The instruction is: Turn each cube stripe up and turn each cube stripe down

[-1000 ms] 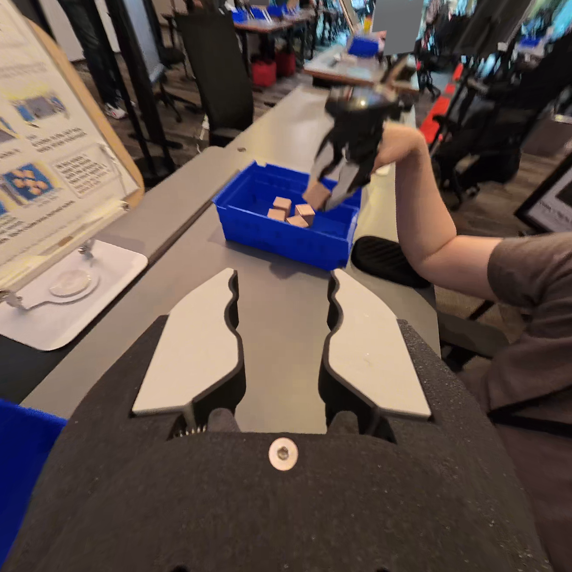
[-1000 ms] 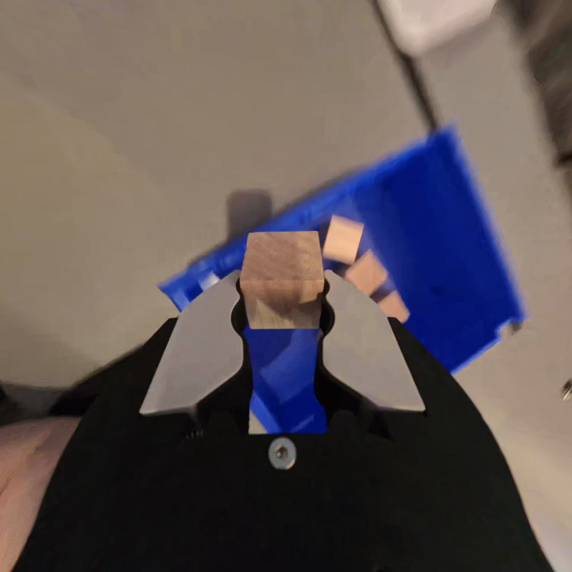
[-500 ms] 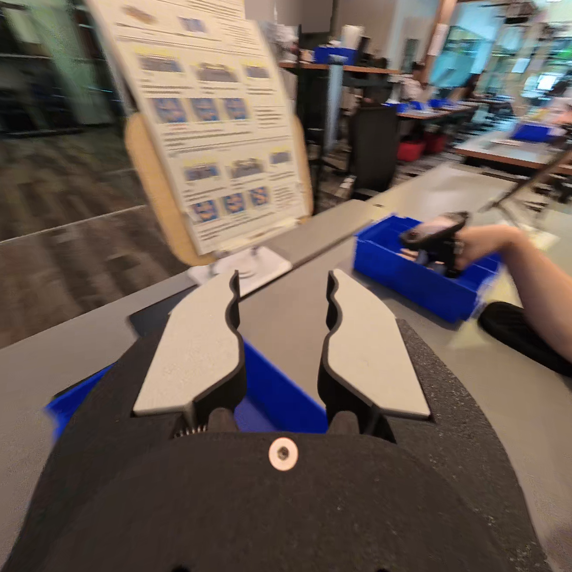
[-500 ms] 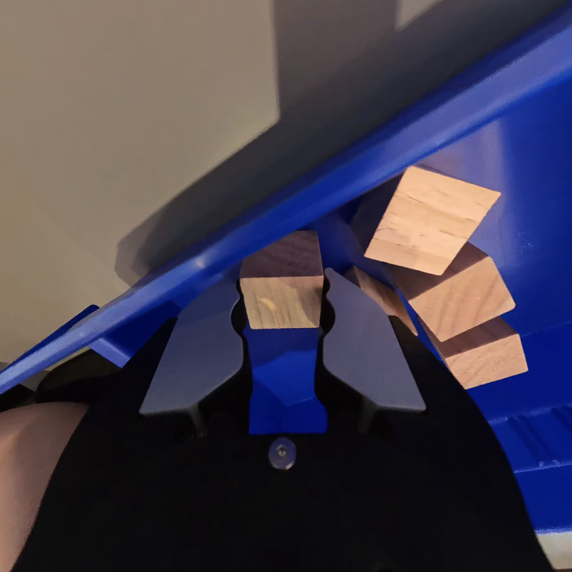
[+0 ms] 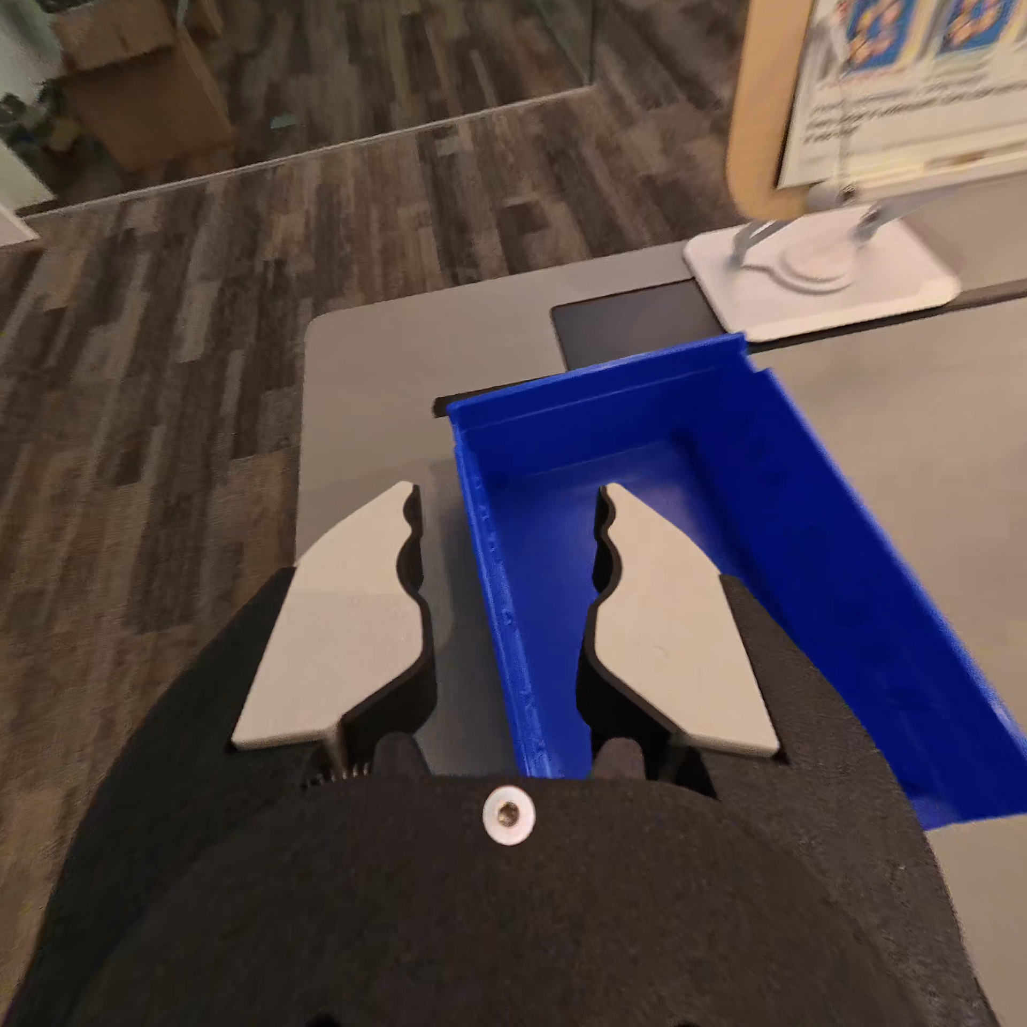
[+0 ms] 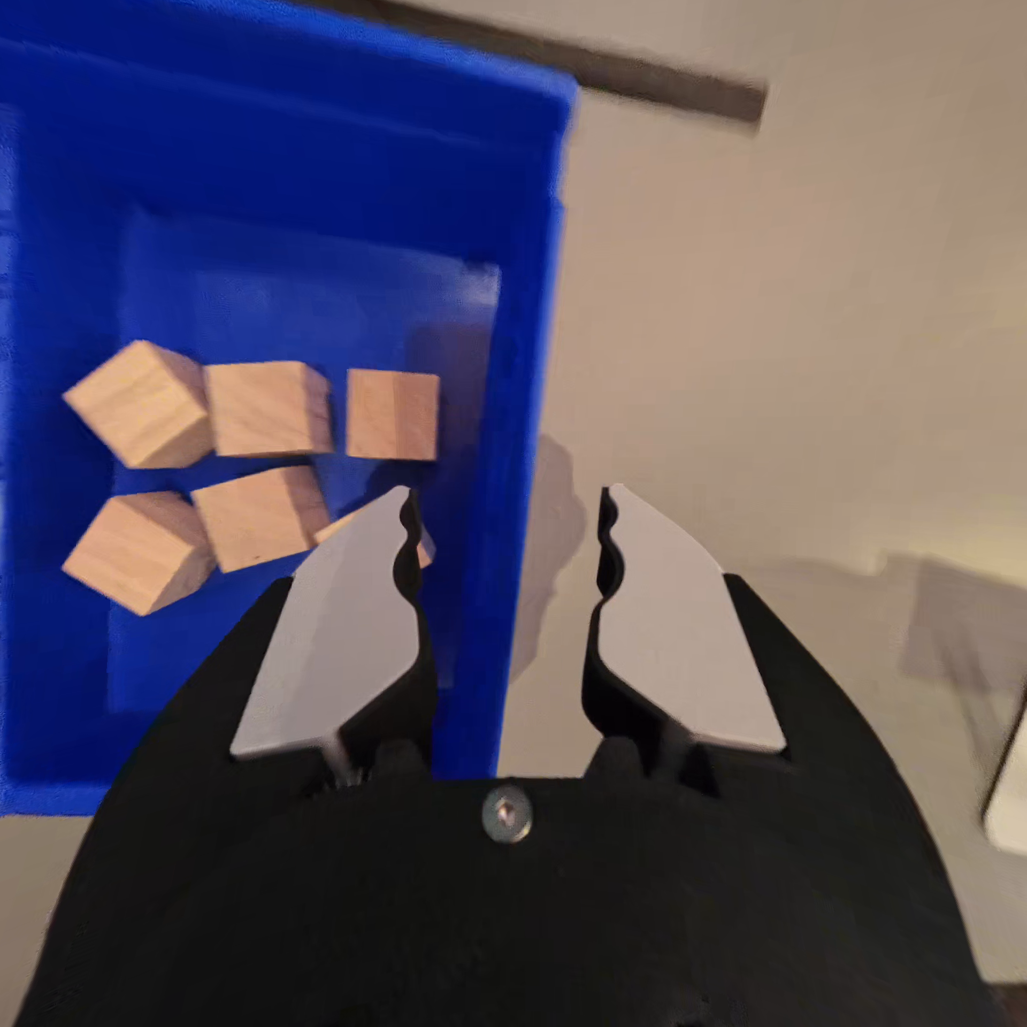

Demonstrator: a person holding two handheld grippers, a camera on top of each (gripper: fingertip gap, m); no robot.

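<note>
Your cubes (image 6: 267, 408) are bare, pale wood with fine grain lines, dull and not shiny. The bin (image 6: 522, 389) holding them is smooth blue plastic with a soft shine. Your other bin (image 5: 833, 528) is the same blue plastic. Your left tool (image 5: 508, 503) has flat, matt grey fingers (image 5: 344, 622) edged in black, and its body looks like rough black foam with a shiny metal screw. The tabletop (image 5: 378, 389) is smooth, dull grey. The floor (image 5: 139, 389) looks like streaky wood planks.
</note>
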